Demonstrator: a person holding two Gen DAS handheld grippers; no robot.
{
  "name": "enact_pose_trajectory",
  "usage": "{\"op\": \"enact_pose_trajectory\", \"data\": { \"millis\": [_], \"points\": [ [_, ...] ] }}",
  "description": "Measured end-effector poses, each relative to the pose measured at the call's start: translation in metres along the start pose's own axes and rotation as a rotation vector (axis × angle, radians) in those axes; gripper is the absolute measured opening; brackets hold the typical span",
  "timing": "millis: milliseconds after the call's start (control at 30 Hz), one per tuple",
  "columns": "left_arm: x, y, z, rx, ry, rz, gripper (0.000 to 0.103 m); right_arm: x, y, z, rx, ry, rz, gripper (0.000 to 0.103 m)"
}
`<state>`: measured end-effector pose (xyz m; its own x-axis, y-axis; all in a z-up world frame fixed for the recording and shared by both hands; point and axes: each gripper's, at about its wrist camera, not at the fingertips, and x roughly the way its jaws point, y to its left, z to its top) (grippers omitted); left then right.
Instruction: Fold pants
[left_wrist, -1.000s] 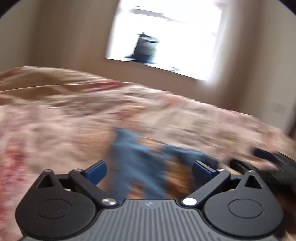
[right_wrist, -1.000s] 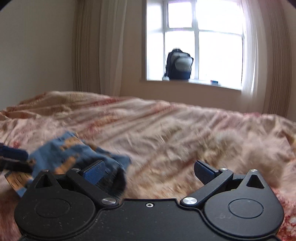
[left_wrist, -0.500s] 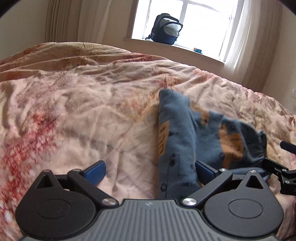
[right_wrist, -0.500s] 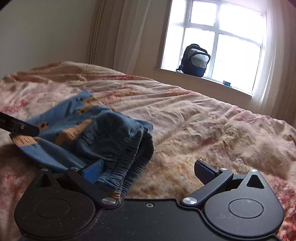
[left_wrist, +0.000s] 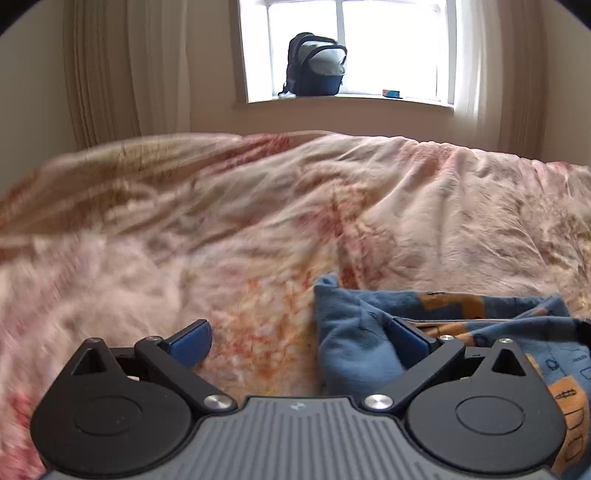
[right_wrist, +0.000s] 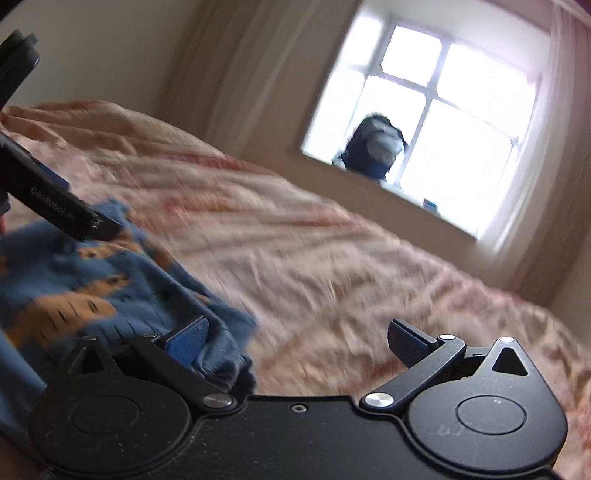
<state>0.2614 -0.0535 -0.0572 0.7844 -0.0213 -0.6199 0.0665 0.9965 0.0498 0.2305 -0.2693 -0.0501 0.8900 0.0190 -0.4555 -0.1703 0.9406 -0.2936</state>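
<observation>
The blue pants (left_wrist: 461, 325) lie bunched on the bed (left_wrist: 258, 229), lower right of the left wrist frame. The left claw (left_wrist: 299, 338) gapes wide, as does the right claw (right_wrist: 295, 336), pants (right_wrist: 92, 288) at its lower left.

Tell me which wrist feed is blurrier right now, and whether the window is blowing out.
Right wrist view: tilted and heavily motion-smeared, so the pants and backpack are soft; the window is overexposed. Left wrist view: level and mostly sharp, smeared only on the bedspread at left; its window panes are also white.
</observation>
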Motion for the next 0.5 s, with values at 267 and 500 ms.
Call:
{"op": "enact_pose_trajectory", "data": {
  "millis": [267,500],
  "points": [
    [-0.048,0.014,0.009,-0.070,-0.072,-0.052,0.103,-0.032,-0.008,0.008,0.072,-0.068,-0.016,0.102],
    [-0.105,0.008,-0.031,-0.038,0.047,-0.200,0.103,-0.067,0.025,0.004,0.062,-0.035,0.079,0.102]
  ]
}}
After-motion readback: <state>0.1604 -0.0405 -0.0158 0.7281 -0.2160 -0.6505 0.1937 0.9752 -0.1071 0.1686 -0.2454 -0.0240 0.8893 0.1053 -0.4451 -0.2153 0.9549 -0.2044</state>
